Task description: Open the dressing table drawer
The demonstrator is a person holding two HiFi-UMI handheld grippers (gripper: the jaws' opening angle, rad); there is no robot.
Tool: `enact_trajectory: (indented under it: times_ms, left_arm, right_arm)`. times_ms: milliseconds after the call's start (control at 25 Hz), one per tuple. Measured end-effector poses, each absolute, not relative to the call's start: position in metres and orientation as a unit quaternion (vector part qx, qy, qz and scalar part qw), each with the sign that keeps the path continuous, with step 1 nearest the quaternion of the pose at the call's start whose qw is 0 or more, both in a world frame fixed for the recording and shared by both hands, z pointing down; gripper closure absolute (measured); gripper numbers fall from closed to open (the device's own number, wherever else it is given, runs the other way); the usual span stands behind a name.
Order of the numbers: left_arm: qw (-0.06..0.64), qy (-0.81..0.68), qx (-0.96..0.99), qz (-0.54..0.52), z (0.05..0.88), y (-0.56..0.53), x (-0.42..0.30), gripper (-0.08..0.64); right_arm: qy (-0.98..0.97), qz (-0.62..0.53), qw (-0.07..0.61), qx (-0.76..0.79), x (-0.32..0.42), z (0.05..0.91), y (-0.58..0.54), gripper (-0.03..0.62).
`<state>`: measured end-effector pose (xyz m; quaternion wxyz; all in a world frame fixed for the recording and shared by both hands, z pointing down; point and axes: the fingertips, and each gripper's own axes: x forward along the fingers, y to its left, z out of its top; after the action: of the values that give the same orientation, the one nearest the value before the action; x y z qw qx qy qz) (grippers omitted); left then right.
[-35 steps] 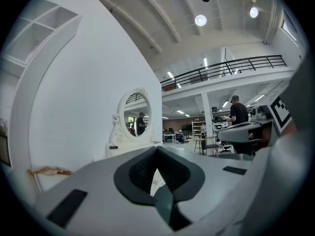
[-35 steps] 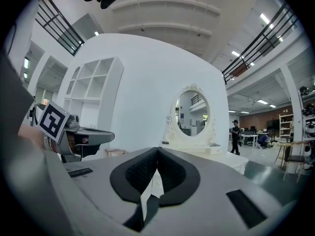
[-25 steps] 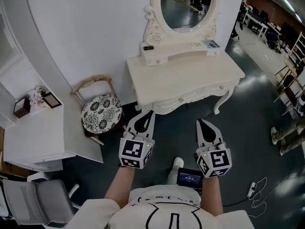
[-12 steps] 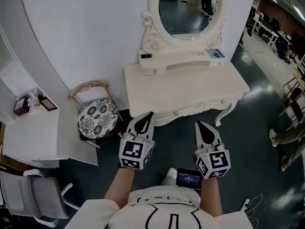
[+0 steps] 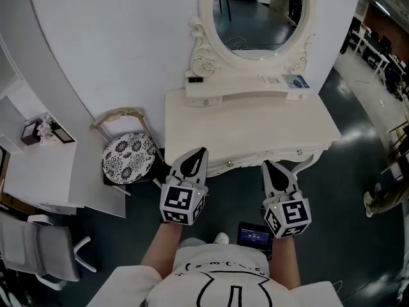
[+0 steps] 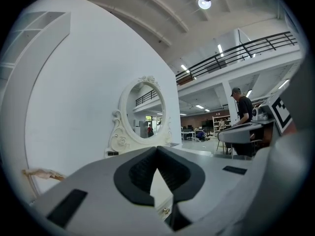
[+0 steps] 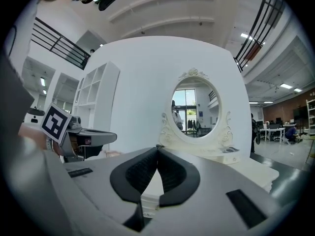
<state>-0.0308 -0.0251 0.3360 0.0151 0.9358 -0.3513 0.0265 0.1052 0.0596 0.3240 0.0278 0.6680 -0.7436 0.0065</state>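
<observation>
The dressing table drawer (image 5: pixel 259 159) sits shut under the tabletop (image 5: pixel 249 123), just ahead of the left gripper (image 5: pixel 199 153) and right gripper (image 5: pixel 268 166), both clenched on nothing; I'd open one, pinch a knob (image 5: pixel 230 164), pull straight back.

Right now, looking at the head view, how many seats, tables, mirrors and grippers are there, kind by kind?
Seats: 2, patterned stool and grey office chair
Tables: 2, dressing table and white side table
Mirrors: 1, oval mirror
Grippers: 2, left gripper and right gripper
Total: 7
</observation>
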Motion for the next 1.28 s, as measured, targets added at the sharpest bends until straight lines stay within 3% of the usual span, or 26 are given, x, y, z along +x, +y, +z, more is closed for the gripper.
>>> enact_trajectory:
  times_ms: [1280]
  left_arm:
    - [0.047, -0.422, 0.905, 0.034, 0.367, -0.162, 0.03, 0.551]
  right_arm:
    - [-0.788, 0.031, 0.043, 0.614, 0.182, 0.356, -0.097, 0.572]
